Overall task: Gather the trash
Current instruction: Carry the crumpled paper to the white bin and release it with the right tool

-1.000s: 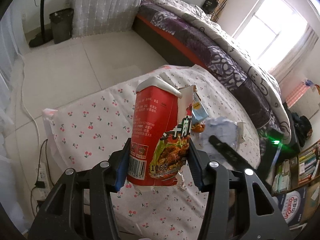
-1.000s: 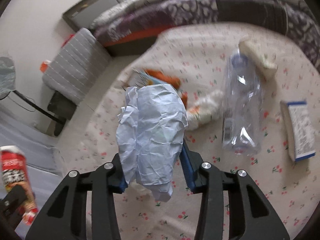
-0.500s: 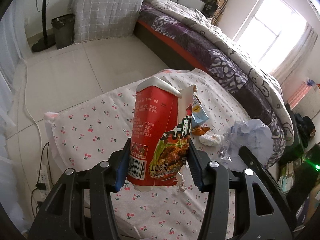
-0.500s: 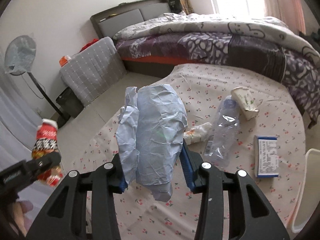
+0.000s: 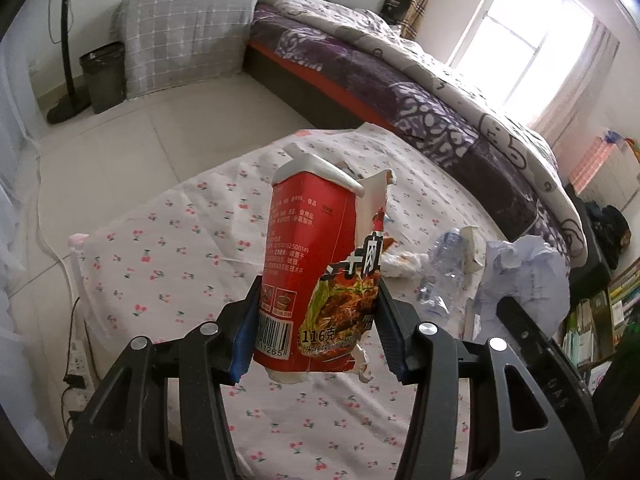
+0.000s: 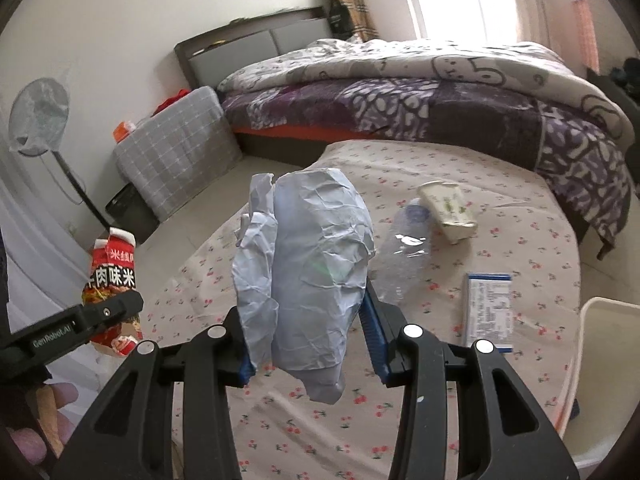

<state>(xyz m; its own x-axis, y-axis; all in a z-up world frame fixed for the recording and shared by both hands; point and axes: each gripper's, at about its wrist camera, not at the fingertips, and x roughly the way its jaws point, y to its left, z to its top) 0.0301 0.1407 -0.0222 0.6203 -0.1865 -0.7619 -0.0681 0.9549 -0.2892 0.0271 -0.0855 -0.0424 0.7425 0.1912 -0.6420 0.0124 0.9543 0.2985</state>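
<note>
Red noodle carton (image 5: pixel 320 276), torn: I hold it upright between my left gripper's (image 5: pixel 318 332) fingers, above the worktop (image 5: pixel 168 248). Crumpled paper (image 6: pixel 308 280): clamped between my right gripper's (image 6: pixel 310 340) fingers. Beyond those fingers, on the worktop: clear bottle (image 6: pixel 404 248), lying flat; tissue pack (image 6: pixel 448 210) touching its cap; blue-edged box (image 6: pixel 490 306) to the right.

Torn red noodle carton (image 5: pixel 316 276) and crumpled paper (image 6: pixel 308 276) — both aloft, upright.
</note>
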